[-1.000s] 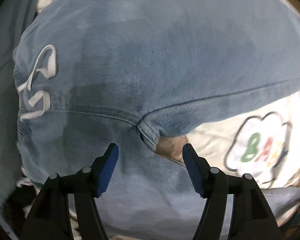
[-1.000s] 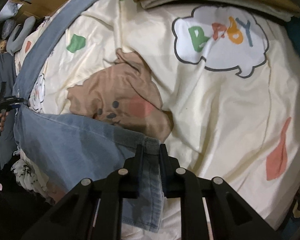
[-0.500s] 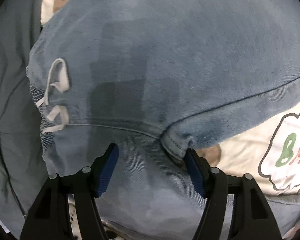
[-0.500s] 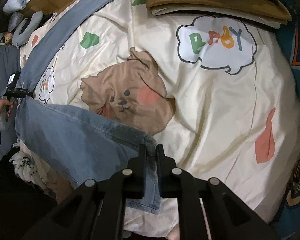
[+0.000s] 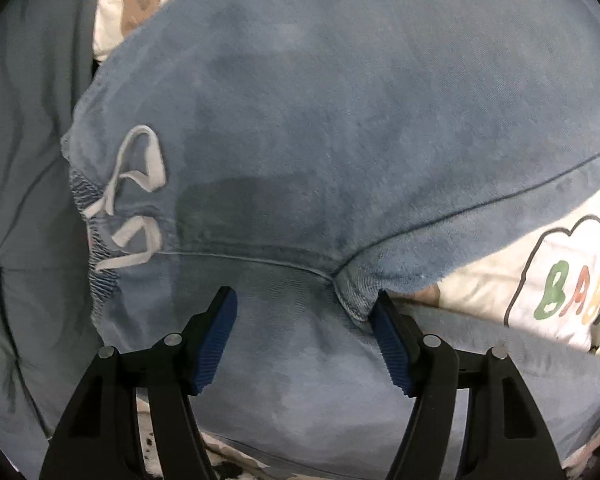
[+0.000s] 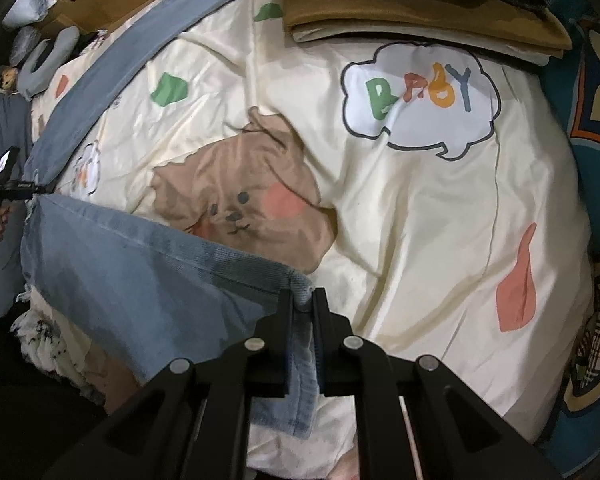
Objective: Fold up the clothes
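Clearly a home bedroom: cream cartoon-print quilt lettered "BABY" spread as bedding, folded clothes stacked along its edge, patterned rug beside.

On the cream cartoon quilt the middle and right lie bare, giving open room around the printed bear face and the "BABY" cloud. At the far edge a stack of folded clothes blocks the way. The blue trousers cover the near left, and one leg runs diagonally up the far left side. In the left wrist view, denim fills nearly all the room ahead; bare quilt shows only at the right.
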{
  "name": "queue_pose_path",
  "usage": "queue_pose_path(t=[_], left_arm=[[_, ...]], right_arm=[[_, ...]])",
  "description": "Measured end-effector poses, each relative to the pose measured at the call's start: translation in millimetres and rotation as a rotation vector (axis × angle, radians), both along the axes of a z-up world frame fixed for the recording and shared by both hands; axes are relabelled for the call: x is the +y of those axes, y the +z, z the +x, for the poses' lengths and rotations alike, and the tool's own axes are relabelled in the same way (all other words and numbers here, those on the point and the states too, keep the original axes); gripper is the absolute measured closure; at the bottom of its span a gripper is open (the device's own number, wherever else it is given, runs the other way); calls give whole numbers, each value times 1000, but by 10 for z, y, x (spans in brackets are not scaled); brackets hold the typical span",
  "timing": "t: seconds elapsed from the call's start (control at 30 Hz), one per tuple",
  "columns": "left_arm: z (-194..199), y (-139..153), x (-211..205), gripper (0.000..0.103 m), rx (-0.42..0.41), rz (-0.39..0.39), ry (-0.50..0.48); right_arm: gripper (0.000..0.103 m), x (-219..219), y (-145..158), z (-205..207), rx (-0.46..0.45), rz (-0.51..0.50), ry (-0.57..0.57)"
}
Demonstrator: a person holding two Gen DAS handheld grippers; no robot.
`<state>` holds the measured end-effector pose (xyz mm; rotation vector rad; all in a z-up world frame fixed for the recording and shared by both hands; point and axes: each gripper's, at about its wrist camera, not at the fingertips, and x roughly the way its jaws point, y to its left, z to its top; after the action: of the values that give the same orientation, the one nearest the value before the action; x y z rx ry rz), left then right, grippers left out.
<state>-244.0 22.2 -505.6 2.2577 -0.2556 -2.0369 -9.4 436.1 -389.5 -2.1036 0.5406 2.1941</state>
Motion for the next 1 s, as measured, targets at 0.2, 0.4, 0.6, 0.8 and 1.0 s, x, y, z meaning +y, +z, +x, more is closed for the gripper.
queue_pose_path(t=[0.2, 0.4, 0.6, 0.8, 1.0], left_arm=[[182, 217, 101, 34, 53, 76, -5], [269, 354, 220, 53, 125, 130, -52], [235, 314, 350, 76, 140, 204, -63], [273, 78, 364, 83, 55, 165, 3], [285, -174, 414, 83, 15, 162, -1]], right_arm=[[95, 47, -328, -92, -40, -2, -22], [95, 85, -480, -151, -58, -8, -20], [95, 110, -507, -163, -61, -23, -17], [95, 115, -551, -179, -65, -22, -25], [95, 106, -611, -224, -75, -11, -21]])
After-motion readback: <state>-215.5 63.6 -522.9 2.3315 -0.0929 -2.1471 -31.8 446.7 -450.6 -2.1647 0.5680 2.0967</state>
